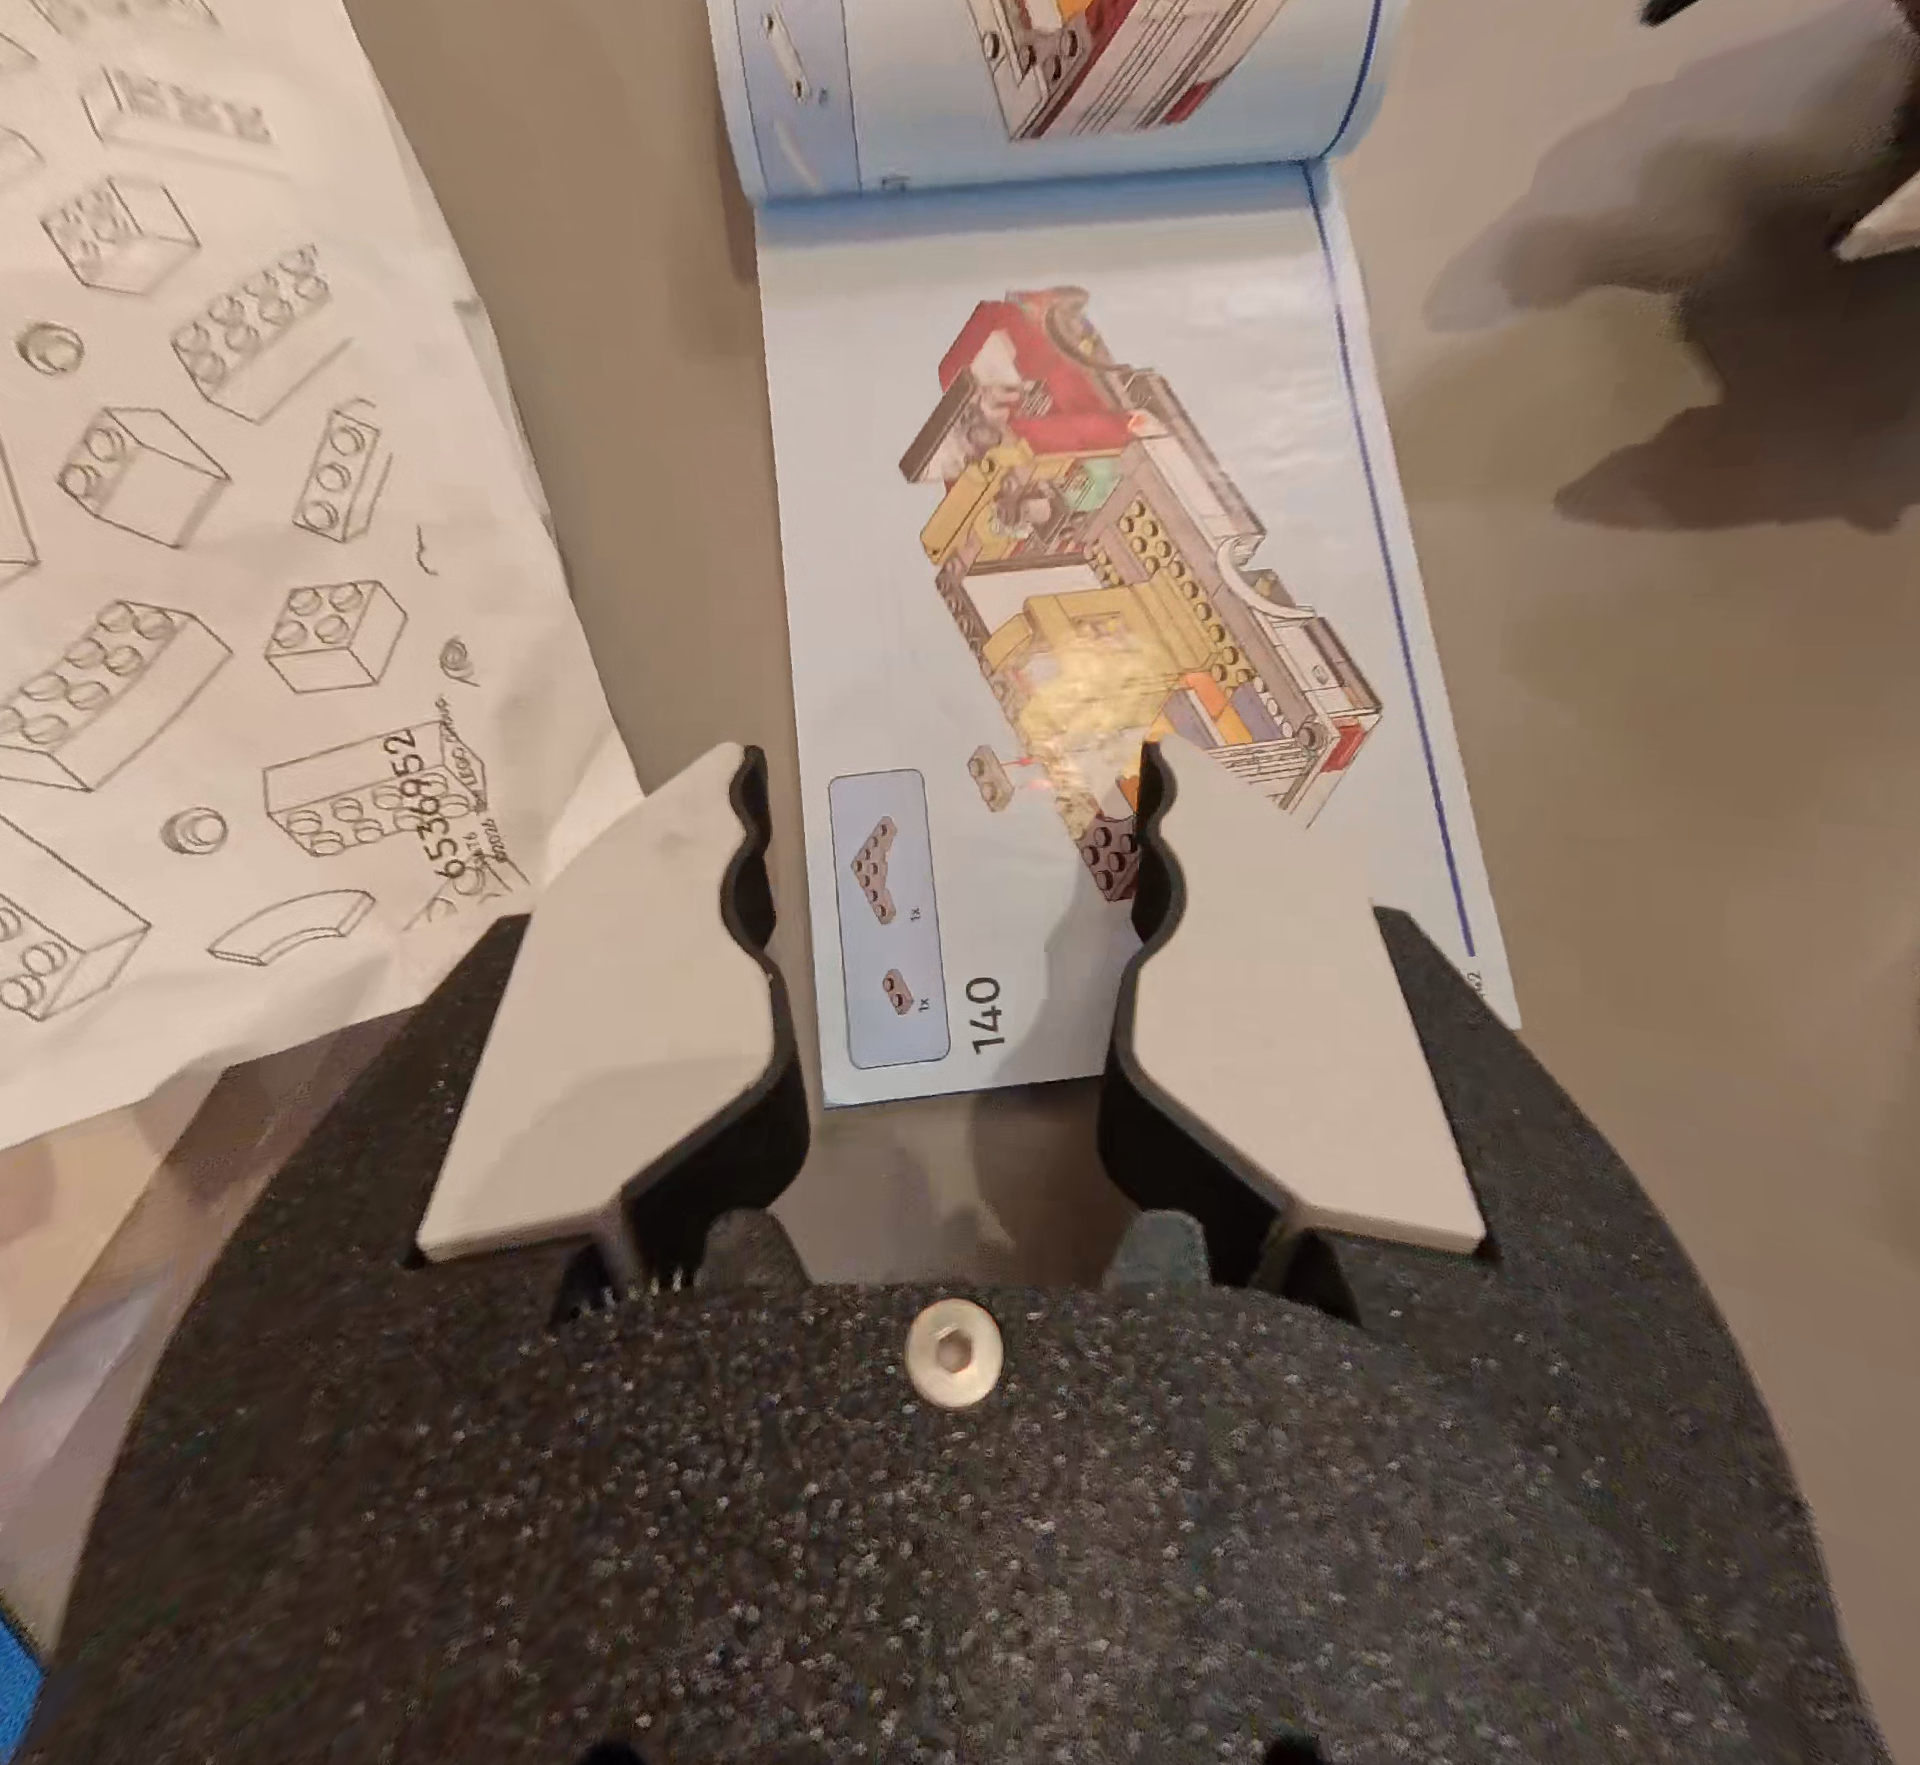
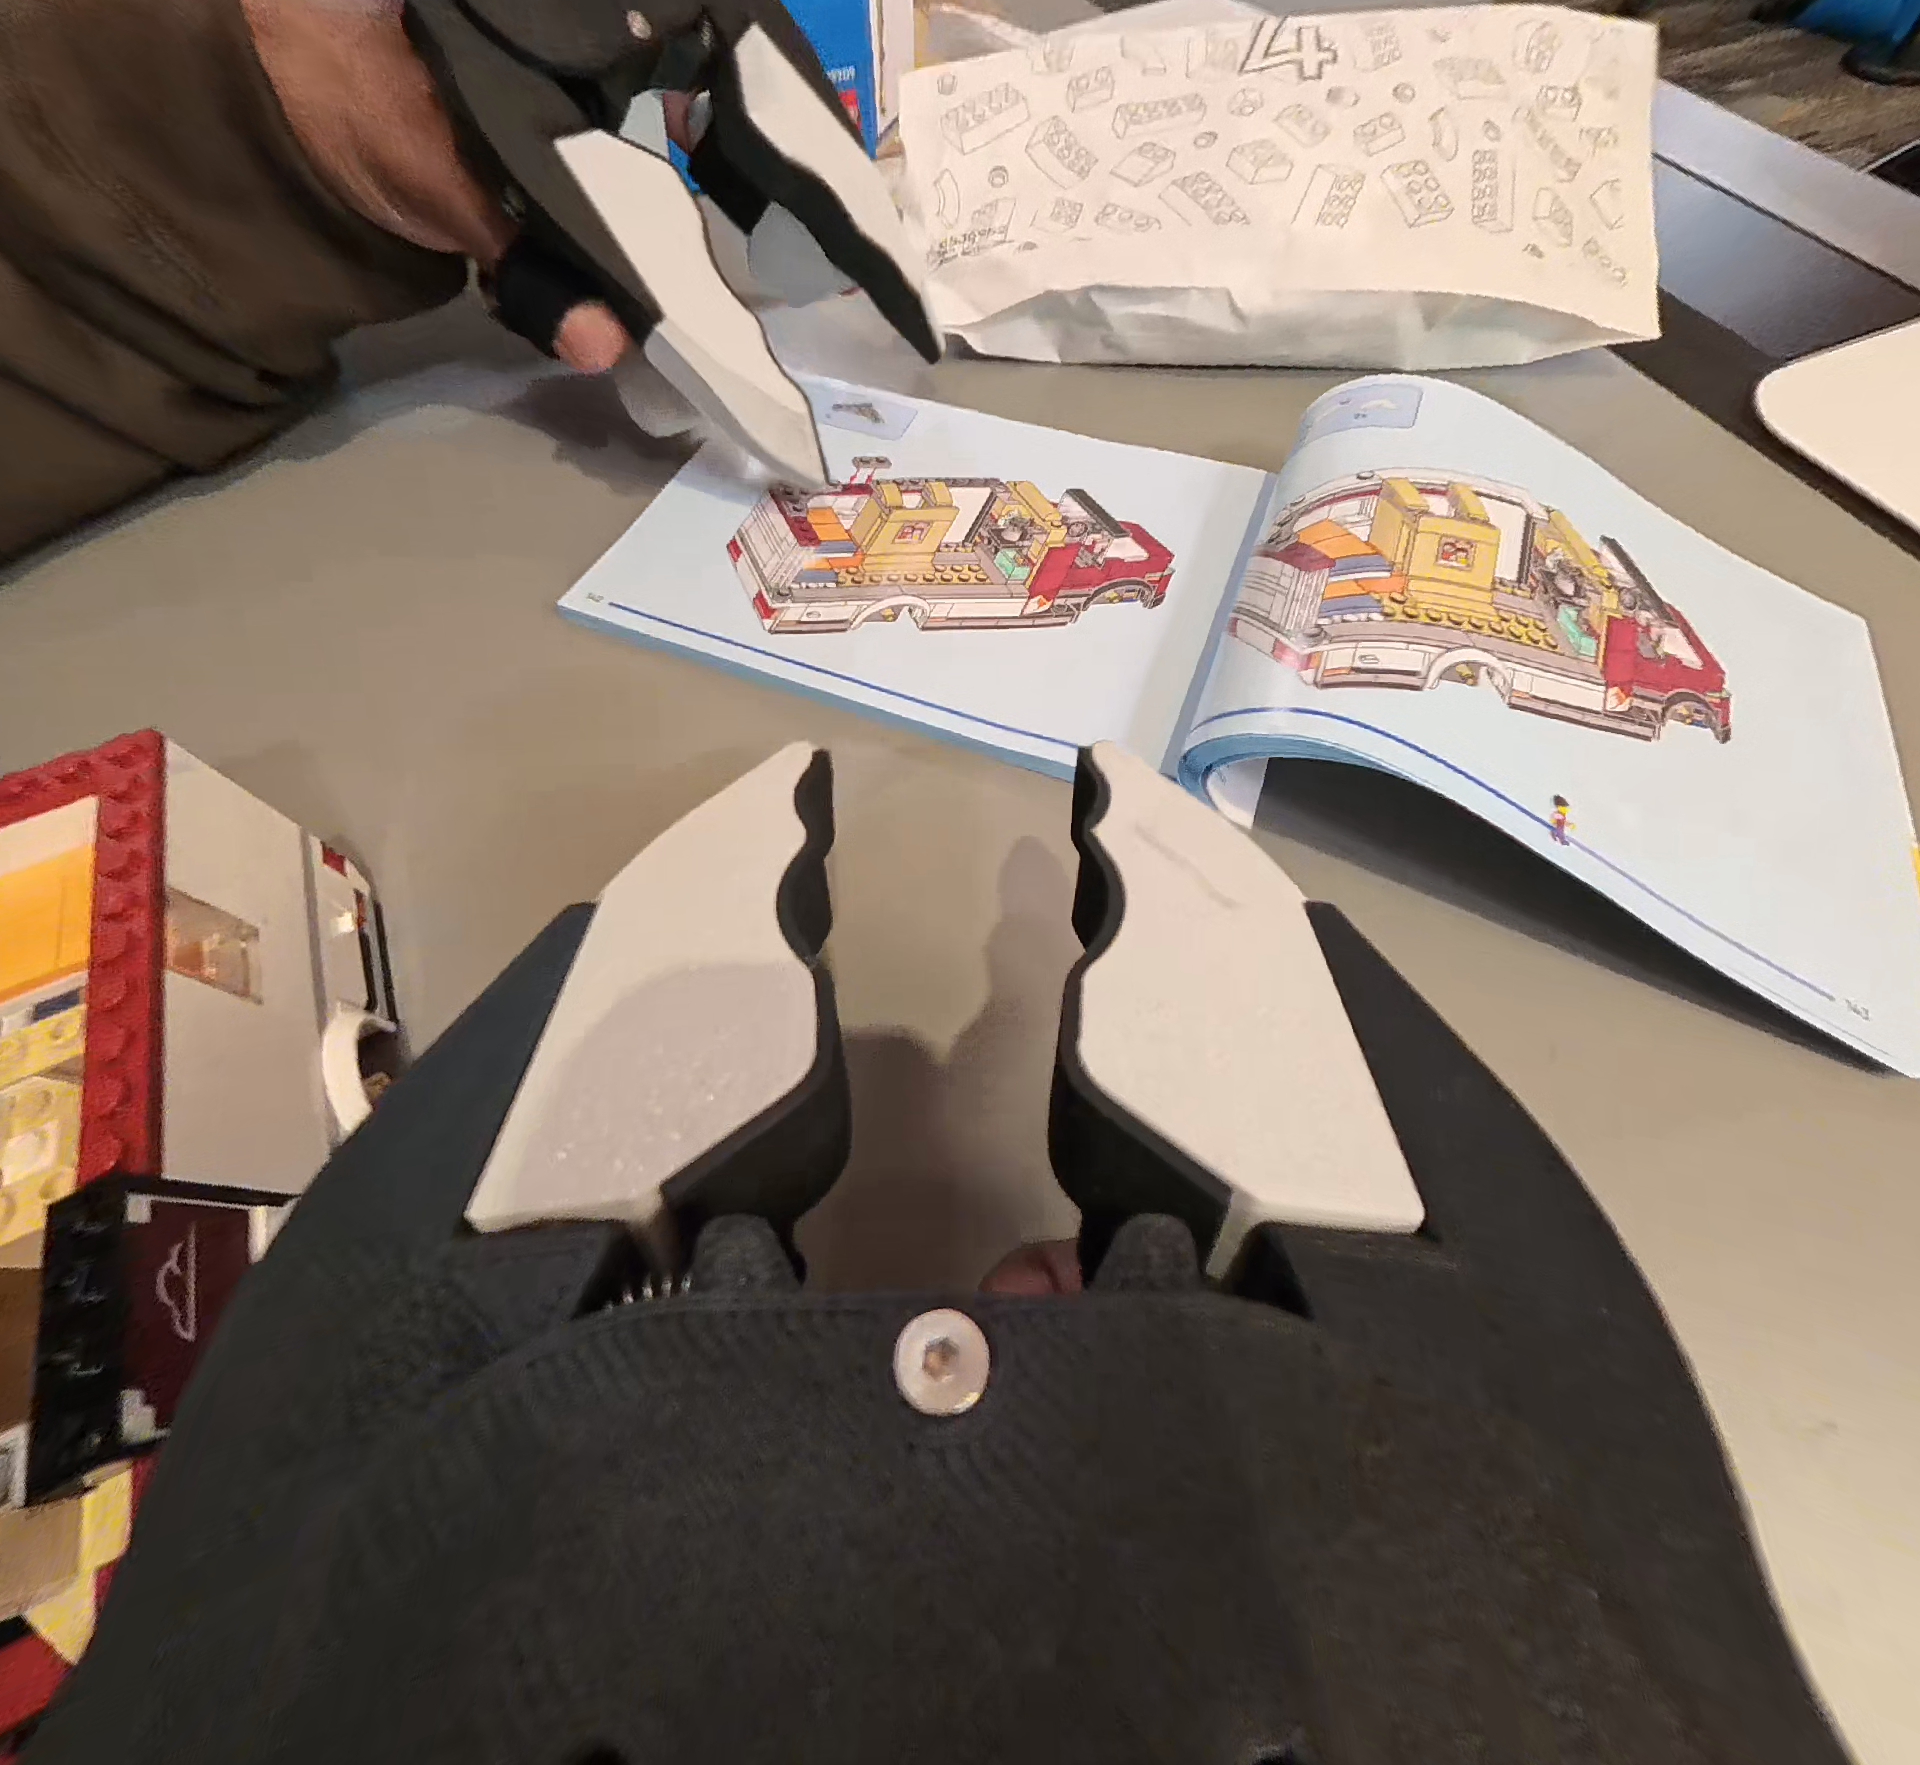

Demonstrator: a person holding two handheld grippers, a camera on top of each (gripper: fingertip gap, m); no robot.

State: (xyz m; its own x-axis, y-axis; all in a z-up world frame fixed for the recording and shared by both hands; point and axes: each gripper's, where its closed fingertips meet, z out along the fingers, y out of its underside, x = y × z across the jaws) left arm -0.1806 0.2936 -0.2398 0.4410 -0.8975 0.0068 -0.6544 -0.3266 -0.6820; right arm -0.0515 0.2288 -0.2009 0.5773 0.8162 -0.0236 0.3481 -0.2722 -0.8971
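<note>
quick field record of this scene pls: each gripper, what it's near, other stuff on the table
left gripper: fingers open, nothing held, over the flat page of the open booklet
right gripper: fingers open, nothing held, above bare table beside the booklet's near edge
brick model: red and white, left of right gripper
paper bag: white, brick drawings, behind booklet
blue box: far back

The brick model (image 2: 156, 967) is cut off at the left edge (paper bag (image 1: 156, 261) blurred too).
</note>
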